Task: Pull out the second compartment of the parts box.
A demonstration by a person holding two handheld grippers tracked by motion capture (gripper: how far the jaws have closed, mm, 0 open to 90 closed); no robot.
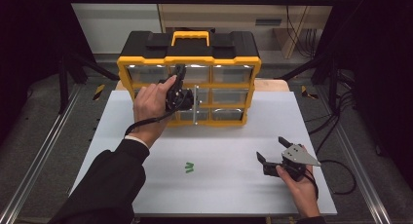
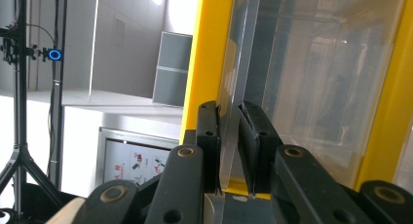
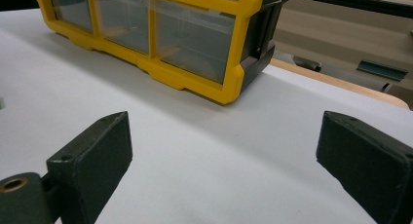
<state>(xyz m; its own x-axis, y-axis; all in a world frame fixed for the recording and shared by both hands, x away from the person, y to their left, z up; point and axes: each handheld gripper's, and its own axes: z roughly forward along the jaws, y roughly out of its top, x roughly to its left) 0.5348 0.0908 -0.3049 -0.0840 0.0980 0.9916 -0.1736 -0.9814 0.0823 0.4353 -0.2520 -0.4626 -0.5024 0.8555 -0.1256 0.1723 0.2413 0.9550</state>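
High view: desk [image 1: 146,185], white top, carries a yellow/black organizer [image 1: 189,78] at the far edge, centre-left. Stands upright, drawer fronts toward the person, handle on top. Long axis runs L–R across the desk; clear drawers in a 3-wide grid.

Left gripper [image 1: 179,90] is up against the organizer front, middle column. A drawer [image 1: 195,104] there looks pulled partway out, its front standing proud of the frame. Can't tell exactly which row from above.

Left gripper view: fingers [image 2: 209,136] nearly closed, pinching a thin clear edge of the drawer front [image 2: 229,126] between them, yellow frame [image 2: 207,48] just beside. Drawer travel axis = toward the person, square to the organizer's length.

Right gripper [image 1: 272,153] rests low near the desk's near-right corner, well apart from the organizer. Right gripper view: fingers [image 3: 92,156] spread wide, nothing between, pointing at the organizer's lower right corner.

Small green scrap [image 1: 189,168] lies on the desk, centre-near, untouched.

Progress, est.: grip made, drawer partly open. Left: finish the pull; whatever goes in/out not yet started.
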